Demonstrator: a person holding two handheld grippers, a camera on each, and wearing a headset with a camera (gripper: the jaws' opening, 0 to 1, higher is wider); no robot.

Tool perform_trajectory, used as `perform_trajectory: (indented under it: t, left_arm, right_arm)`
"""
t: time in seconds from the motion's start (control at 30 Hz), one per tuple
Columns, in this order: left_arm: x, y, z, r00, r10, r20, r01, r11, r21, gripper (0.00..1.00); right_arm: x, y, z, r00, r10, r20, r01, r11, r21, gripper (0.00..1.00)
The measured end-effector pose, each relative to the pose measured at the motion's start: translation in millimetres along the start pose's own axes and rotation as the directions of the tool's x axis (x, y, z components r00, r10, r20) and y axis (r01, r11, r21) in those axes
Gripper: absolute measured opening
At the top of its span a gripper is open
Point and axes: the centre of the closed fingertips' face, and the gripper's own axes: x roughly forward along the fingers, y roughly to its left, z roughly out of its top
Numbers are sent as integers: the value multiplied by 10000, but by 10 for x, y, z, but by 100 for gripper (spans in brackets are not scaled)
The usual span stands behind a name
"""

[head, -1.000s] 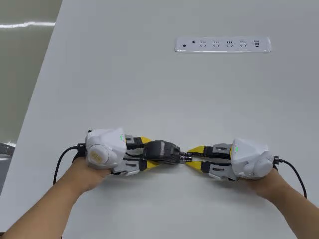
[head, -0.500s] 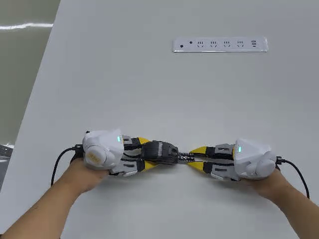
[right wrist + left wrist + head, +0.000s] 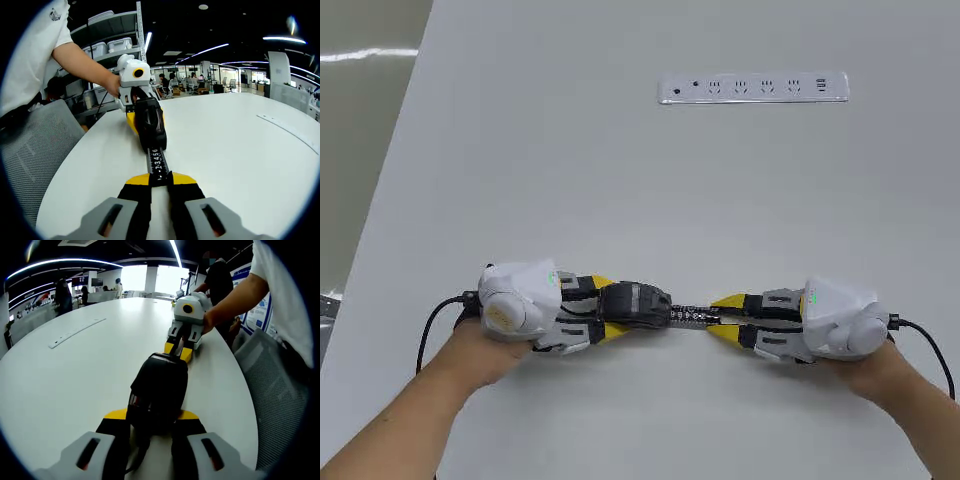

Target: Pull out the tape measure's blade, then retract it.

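Near edge of the white table [image 3: 570,180], left of centre: black tape measure [image 3: 638,304], its case clamped by the left gripper [image 3: 612,306]. To its right, the right gripper [image 3: 722,316] pinches the blade [image 3: 690,316] tip, with a short length spanning between them. Power strip [image 3: 753,88] lies far.

Tip of blade [image 3: 156,159] hidden — inside right hand-held gripper [image 3: 159,180] (yellow pads).

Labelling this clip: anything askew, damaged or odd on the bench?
Nothing stands out. The left gripper is shut on the tape measure, the right gripper on its blade, which runs straight between them. The power strip lies flat.
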Motion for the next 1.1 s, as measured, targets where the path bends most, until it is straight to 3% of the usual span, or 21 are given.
perform_trajectory:
  t: [1.1]
  left_arm:
    - [6,2,9,10000,43,-9,-43,10000,-18,28]
  right_arm:
    - [-365,-72,-133,9994,-352,16,352,9989,308,11]
